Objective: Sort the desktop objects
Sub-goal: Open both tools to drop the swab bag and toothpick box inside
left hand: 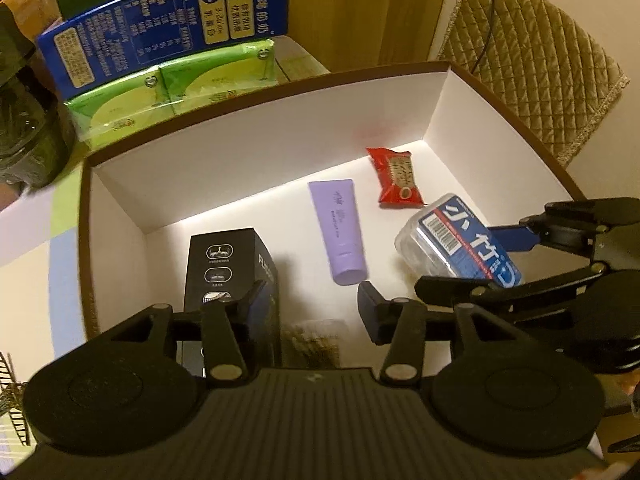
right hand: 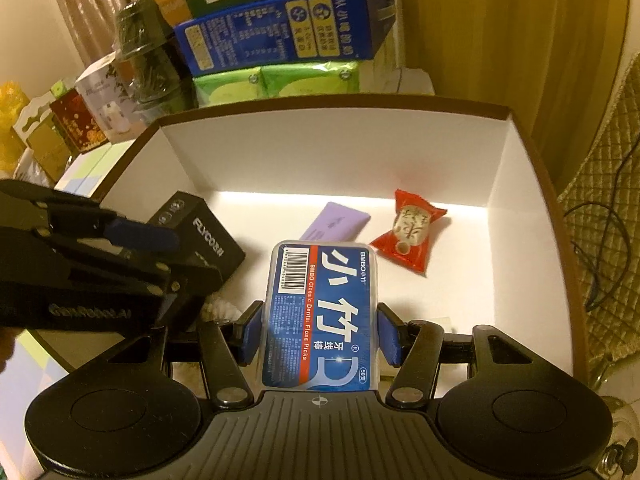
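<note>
A white box with a brown rim (left hand: 280, 148) (right hand: 340, 152) holds a black FLYCO carton (left hand: 228, 264) (right hand: 200, 232), a purple tube (left hand: 340, 232) (right hand: 340, 220) and a red snack packet (left hand: 398, 178) (right hand: 412, 232). My right gripper (right hand: 320, 334) is shut on a clear blue-labelled dental floss pick box (right hand: 322, 312) and holds it above the box floor; it also shows in the left wrist view (left hand: 460, 240). My left gripper (left hand: 312, 308) is open and empty, its left finger by the black carton.
Behind the white box stand a blue carton (left hand: 168, 28) (right hand: 280, 36), green tissue packs (left hand: 172, 88) (right hand: 276, 84) and a dark jar (left hand: 24, 120) (right hand: 144, 52). A quilted cushion (left hand: 532, 60) lies at right. Small gift boxes (right hand: 76, 124) stand at left.
</note>
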Tool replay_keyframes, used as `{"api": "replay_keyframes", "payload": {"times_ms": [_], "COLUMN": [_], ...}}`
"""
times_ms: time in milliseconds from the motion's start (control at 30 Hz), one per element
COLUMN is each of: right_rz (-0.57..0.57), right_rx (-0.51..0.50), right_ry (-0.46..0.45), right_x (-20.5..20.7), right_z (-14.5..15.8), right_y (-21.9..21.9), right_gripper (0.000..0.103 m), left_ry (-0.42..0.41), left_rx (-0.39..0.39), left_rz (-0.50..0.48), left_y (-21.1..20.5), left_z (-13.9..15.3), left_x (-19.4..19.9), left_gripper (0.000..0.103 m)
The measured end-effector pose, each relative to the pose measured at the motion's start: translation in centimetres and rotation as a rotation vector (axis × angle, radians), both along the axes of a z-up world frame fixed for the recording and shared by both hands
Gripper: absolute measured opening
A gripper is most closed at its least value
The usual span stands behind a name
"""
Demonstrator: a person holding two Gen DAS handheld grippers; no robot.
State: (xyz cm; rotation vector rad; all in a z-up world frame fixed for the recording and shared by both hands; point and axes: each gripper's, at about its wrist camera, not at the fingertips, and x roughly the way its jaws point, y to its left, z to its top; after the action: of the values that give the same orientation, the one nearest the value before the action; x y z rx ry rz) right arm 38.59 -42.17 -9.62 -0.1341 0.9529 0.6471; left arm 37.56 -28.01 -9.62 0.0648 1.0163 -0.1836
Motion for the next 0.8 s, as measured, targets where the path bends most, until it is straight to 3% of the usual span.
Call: {"api": "replay_keyframes", "payload": {"times_ms": [433,500,567,600,800], "right_rz": [0.036,0.042,0.038,0.036,0.033], "right_rx": [-0.027,-0.029,-0.026,-0.019,0.002], "right_ry": [0.0,-0.012,-0.026,-0.037,-0.053], "right_x": [0.2,0.1,0.0,-0.2,-0.8], "right_z": [-0.7,-0.6,-0.4,-0.3,0.7], "right_y": [2.1,2.4,2.4,2.3,1.6], "right_gripper": [0.055,0.059,0.08,0.081,0.089], "left_ry": [-0.019,-0.022,-0.026,-0.031,-0.041], "left_rx": [-0.014,-0.015,-0.014,-0.008,-0.018], "left_rz": [0.04,0.04,0.043,0.049,0.084], "left_y": [2.0,2.1,2.1,2.1,3.0], "left_z": [1.3,1.4,1.5,1.6,2.1], "left_x": [0.1,0.0,0.0,-0.1,-0.6], "left_gripper": [0.053,0.053,0.059,0.064,0.066]}}
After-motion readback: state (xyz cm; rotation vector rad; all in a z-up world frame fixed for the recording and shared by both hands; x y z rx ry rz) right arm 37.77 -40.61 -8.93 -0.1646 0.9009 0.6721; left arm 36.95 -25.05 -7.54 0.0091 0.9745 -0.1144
